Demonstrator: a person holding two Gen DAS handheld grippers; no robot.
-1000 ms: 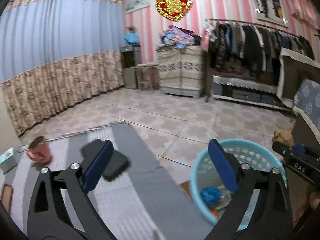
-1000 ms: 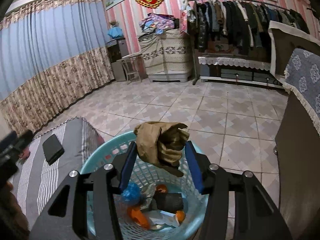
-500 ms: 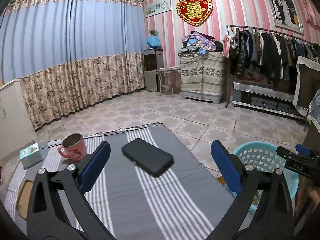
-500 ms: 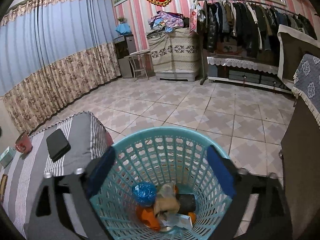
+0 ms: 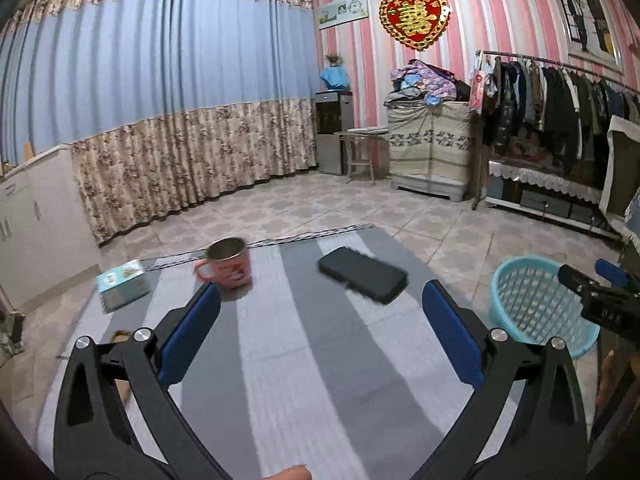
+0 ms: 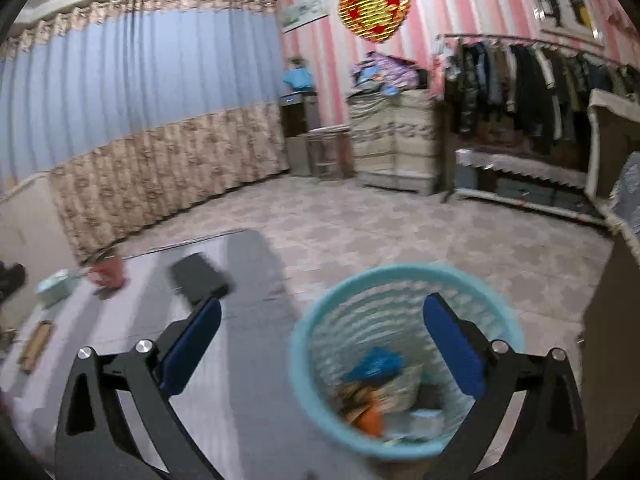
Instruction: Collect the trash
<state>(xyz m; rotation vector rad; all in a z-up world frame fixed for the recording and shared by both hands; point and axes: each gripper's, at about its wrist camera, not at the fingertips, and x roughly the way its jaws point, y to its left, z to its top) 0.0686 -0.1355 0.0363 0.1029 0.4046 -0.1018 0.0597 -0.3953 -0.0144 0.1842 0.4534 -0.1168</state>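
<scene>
Both grippers empty over the striped table and the trash basket.
The left gripper (image 5: pixel 320 300) stands wide with nothing between its pads; ahead of it lie a pink mug (image 5: pixel 229 262) and a black phone (image 5: pixel 362 274), the basket (image 5: pixel 534 300) off to its right. The right gripper (image 6: pixel 322 318) is opening wide, empty, its right finger over the blue basket (image 6: pixel 404 360), which holds the trash (image 6: pixel 380 392).

Gold double-happiness character 囍 on red heart wall ornament (image 5: pixel 415 17); "DAS" on right claw (image 5: pixel 610 298) body.
</scene>
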